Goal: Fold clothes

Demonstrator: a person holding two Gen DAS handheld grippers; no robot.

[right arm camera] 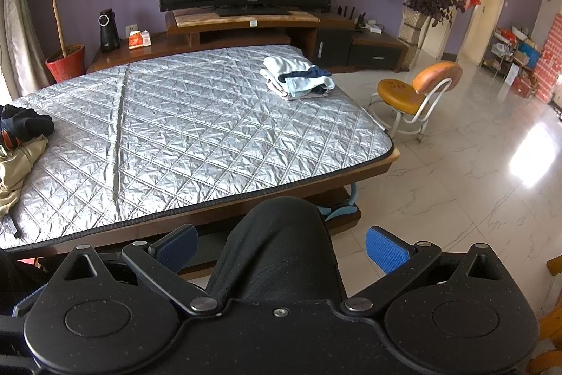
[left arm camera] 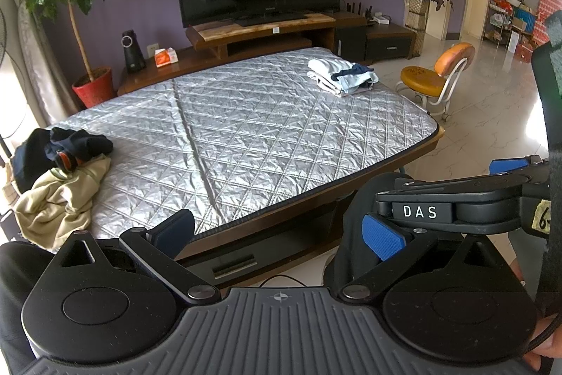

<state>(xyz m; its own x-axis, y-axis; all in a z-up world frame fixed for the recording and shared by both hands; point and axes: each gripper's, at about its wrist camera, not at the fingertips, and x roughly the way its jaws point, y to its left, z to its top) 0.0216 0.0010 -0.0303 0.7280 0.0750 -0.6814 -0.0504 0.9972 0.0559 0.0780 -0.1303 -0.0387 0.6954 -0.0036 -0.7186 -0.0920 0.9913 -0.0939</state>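
Currently both grippers sit below the near edge of the table, off the work surface. Table (left arm camera: 404,160) is wooden, topped with a silver quilted cover (left arm camera: 246,129) stitched in a diamond grid, crinkled, with one raised seam running front to back.

Left edge: unfolded pile (left arm camera: 63,178), loose and rumpled. Dark navy garment (left arm camera: 79,141) on top with an orange patch showing, beige soft-knit garment (left arm camera: 66,195) beneath, spilling over the left edge.

Far right corner: folded stack (left arm camera: 342,75), flat and roughly rectangular; white and pale blue pieces with a dark navy band across the top.

Left gripper (left arm camera: 281,234): jaws spread wide, nothing between them. Blue pads have a fine ribbed texture; black linkage arms, grey ribbed body.

Right gripper (right arm camera: 281,246): jaws likewise spread wide, gripping nothing. Person's knee (right arm camera: 281,248) in black fabric shows behind the gap.

Beyond the right edge: round orange stool (left arm camera: 435,76) with curved backrest and white tube frame, on glossy marble tile.
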